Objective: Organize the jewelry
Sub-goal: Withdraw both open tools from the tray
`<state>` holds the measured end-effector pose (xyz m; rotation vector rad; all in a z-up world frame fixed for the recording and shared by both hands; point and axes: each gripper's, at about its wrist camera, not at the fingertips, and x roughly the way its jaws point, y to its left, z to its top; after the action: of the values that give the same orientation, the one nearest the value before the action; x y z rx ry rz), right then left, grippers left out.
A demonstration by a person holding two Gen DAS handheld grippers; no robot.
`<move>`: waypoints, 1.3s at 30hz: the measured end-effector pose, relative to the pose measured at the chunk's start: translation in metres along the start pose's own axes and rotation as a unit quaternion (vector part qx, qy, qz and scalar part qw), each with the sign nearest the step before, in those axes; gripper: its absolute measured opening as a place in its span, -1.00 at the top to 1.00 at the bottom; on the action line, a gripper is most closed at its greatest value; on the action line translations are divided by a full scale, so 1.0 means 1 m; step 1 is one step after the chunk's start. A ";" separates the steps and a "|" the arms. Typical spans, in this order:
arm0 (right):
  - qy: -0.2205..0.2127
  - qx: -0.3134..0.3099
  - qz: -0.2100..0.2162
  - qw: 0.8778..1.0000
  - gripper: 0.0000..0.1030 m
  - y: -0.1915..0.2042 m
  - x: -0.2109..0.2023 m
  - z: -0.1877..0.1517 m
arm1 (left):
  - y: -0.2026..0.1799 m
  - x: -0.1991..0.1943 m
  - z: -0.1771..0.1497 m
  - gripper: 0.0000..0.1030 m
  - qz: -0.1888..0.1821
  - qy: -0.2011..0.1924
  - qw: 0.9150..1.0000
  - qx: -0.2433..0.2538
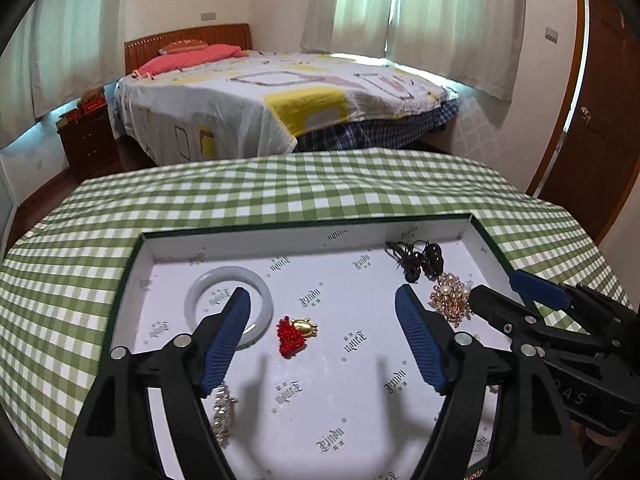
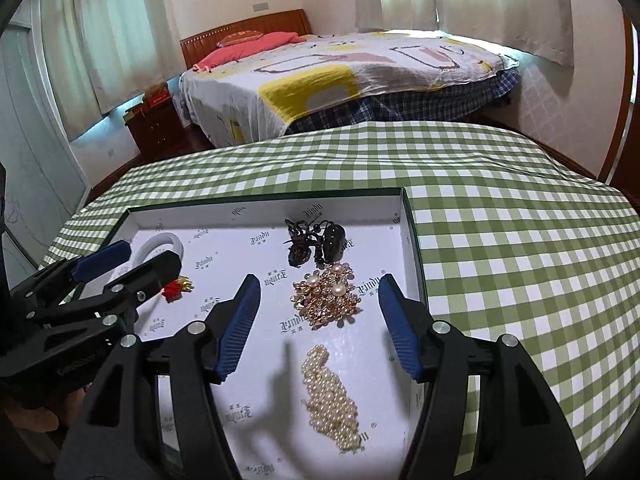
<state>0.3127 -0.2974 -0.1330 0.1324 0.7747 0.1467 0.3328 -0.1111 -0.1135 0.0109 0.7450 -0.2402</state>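
The white tray (image 2: 406, 236) liner repeats "Lindy"; both the left gripper (image 1: 322, 300) and right gripper (image 2: 318, 286) hover spread, empty, above the pearl necklace (image 2: 332, 400) and gold brooch (image 2: 326, 296).

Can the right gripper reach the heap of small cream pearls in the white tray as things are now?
Probably yes. The right gripper is open above the heap of small cream pearls, which lies loose in the white tray, with nothing over it.

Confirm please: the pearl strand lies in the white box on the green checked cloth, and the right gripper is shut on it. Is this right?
One thing is wrong: the right gripper is not shut on the pearl strand. In the right wrist view its blue fingers stand apart, empty, and the strand lies loose on the floor of the white box, on the green checked cloth.
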 end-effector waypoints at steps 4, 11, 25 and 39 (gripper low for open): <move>-0.011 0.003 0.000 1.000 -0.20 0.001 -0.015 -0.001 | 0.003 -0.020 0.002 -0.42 -0.005 -0.018 1.000 -0.006; -0.034 0.006 0.001 0.999 -0.21 0.006 -0.049 0.000 | 0.017 -0.064 0.007 -0.42 -0.004 -0.045 0.999 -0.016; -0.041 -0.001 0.012 0.999 -0.21 0.028 -0.104 -0.039 | 0.055 -0.130 -0.037 -0.42 0.037 -0.060 0.997 -0.023; -0.004 0.001 0.002 1.000 -0.21 0.025 -0.118 -0.099 | 0.068 -0.132 -0.108 -0.42 0.043 -0.007 0.999 -0.032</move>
<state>0.1578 -0.2875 -0.1178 0.1371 0.7660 0.1495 0.1818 -0.0069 -0.1098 -0.0204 0.7356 -0.1339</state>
